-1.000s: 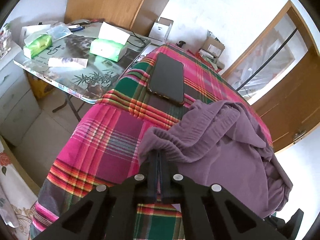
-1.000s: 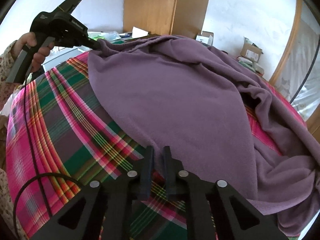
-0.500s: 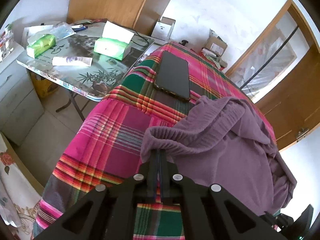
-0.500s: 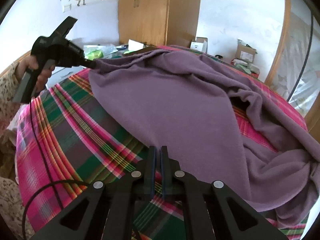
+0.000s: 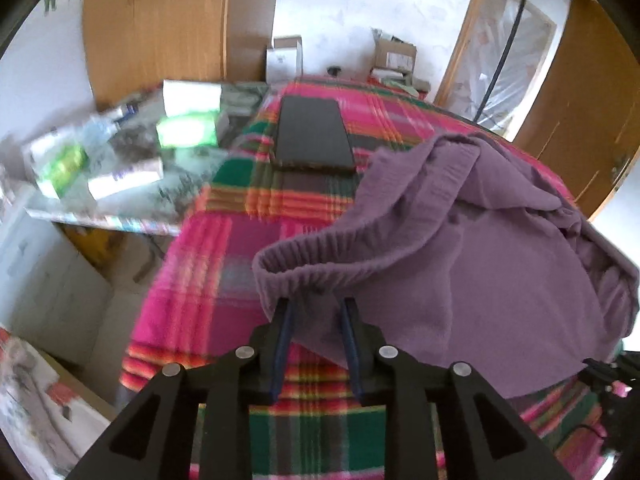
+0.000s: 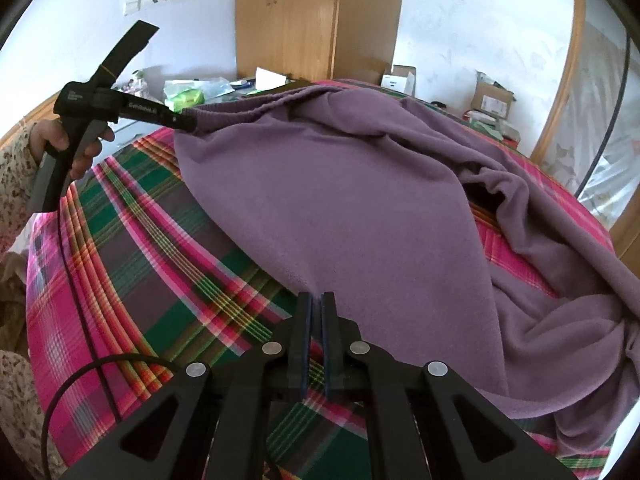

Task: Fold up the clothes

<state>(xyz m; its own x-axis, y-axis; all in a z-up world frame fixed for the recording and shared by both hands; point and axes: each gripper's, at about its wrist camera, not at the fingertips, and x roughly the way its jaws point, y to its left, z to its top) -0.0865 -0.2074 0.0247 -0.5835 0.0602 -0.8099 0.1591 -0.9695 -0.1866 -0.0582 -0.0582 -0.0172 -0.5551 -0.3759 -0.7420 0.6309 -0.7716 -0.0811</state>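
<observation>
Surface: bed covered by a plaid blanket point(image 6: 132, 248) in pink, green and orange; its far-left corner meets a cluttered side table point(image 5: 132, 184).
Garment: purple garment point(image 6: 360, 200), soft knit, lies heaped across the middle and right side of the bed, with plaid showing along the near and left edges. Its ribbed hem point(image 5: 320, 252) is lifted off the blanket near the bed's left edge.
Left gripper point(image 5: 316, 304): jaws have just been opening and now stand spread; the ribbed hem drapes over and between the fingertips, pads not pressing on it. Seen from the right wrist view, its tip point(image 6: 184, 122) sits at the garment's corner, above the bed's left side.
Left hand point(image 6: 70, 148): wrapped around the gripper handle, patterned sleeve behind it.
Right gripper point(image 6: 316, 304): jaws pressed together; at the near edge of the bed, tips at the garment's near hem. Cannot tell whether fabric is caught between them.
Other: black phone point(image 5: 314, 140) lies flat on the blanket toward the bed's far-left corner, just beyond the garment. Green tissue packs point(image 5: 186, 130) on the side table, blurred.
</observation>
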